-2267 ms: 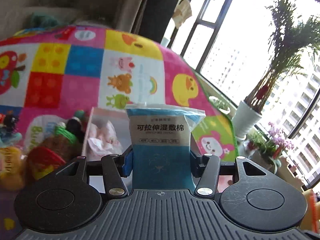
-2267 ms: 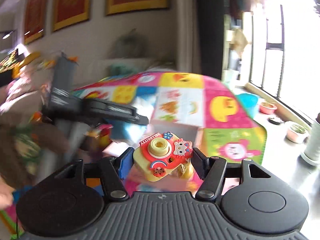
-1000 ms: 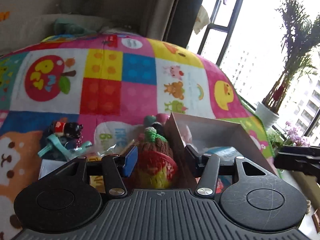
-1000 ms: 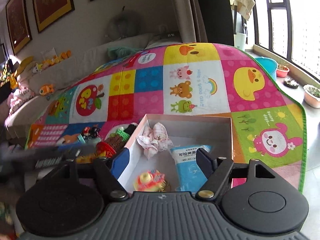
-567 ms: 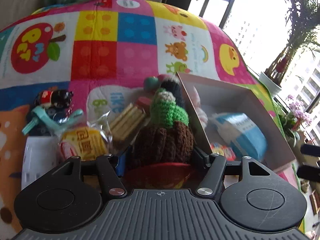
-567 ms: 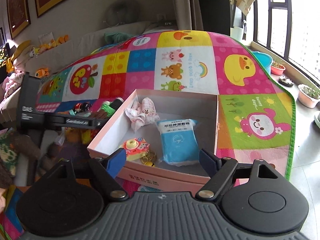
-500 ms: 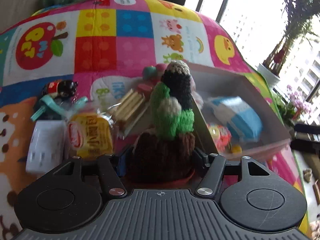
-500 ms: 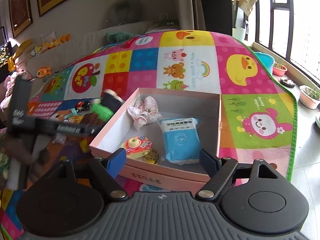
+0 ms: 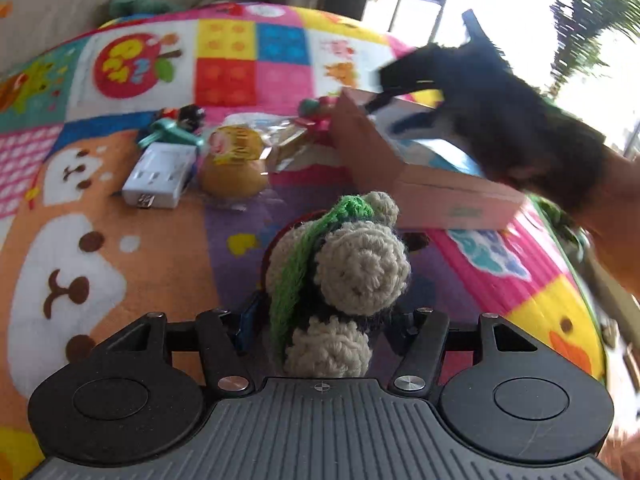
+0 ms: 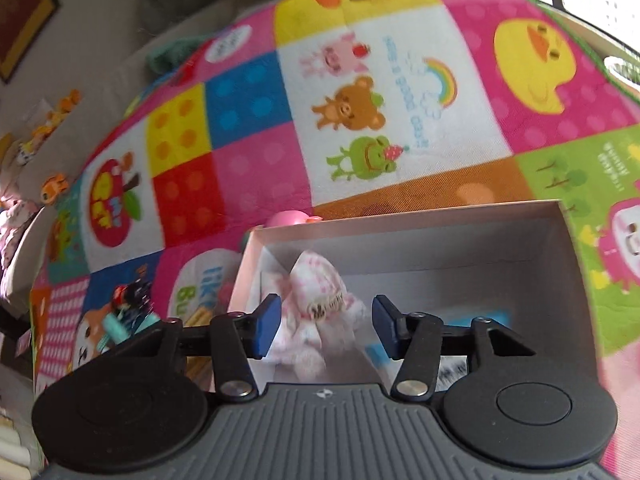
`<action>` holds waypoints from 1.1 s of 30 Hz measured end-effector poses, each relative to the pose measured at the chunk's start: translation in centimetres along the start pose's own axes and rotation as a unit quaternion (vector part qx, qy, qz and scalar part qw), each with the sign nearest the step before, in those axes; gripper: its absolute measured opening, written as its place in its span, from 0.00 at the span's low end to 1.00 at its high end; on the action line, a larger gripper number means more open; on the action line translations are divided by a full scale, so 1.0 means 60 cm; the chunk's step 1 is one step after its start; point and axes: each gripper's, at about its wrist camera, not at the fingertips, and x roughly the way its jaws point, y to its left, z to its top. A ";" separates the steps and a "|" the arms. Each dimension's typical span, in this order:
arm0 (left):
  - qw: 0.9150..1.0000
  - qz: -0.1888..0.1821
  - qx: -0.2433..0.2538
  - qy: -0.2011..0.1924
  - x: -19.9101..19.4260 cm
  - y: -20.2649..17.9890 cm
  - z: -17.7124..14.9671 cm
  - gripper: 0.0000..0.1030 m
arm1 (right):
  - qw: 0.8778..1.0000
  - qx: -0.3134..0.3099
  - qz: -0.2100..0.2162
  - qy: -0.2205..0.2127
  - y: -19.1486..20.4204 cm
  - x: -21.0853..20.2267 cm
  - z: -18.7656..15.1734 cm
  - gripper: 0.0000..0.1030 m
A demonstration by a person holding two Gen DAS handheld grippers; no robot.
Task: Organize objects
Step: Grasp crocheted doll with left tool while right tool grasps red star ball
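Gripping a crocheted toy point(image 9: 352, 276) of cream, green and dark yarn, the left gripper point(image 9: 320, 320) has its fingers clamped on the toy's lower part, holding it above the colourful play mat point(image 9: 100, 240). Beyond it on the mat lie a white charger point(image 9: 160, 178), a yellow wrapped snack point(image 9: 236, 160), a packet of biscuits point(image 9: 290, 140) and a small teal item point(image 9: 172, 132), all just to the left of the pink box point(image 9: 440, 196). The right gripper point(image 10: 325, 326) appears in the left wrist view as a dark blur point(image 9: 492, 112) over the box. In the right wrist view its fingers point(image 10: 266, 326) stand apart, hovering over the box's point(image 10: 400, 220) near left part, with a crumpled pink-and-white cloth point(image 10: 316, 308) lying between and below them; whether they touch it cannot be told. A blue packet point(image 10: 472, 328) lies in the box to the right of the cloth, partly hidden by the right finger.
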 end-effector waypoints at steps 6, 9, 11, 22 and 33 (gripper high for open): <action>0.997 -0.047 0.057 -0.002 -0.033 -0.015 -0.010 0.63 | 0.999 -0.046 0.012 -0.011 0.022 -0.036 -0.015 0.05; 0.998 -0.030 0.059 -0.001 -0.028 -0.019 -0.014 0.63 | 0.995 -0.064 0.051 -0.050 0.020 -0.126 -0.036 0.05; 0.999 -0.003 0.043 -0.010 -0.022 -0.016 -0.011 0.63 | 0.991 -0.073 0.084 -0.070 0.013 -0.192 -0.060 0.05; 0.996 -0.005 0.090 -0.010 0.018 -0.066 0.020 0.64 | 0.977 -0.197 0.058 -0.056 -0.012 -0.283 -0.280 0.42; 0.977 0.024 0.209 0.018 0.031 -0.134 -0.027 0.63 | 0.974 -0.150 0.166 -0.023 0.002 -0.262 -0.315 0.76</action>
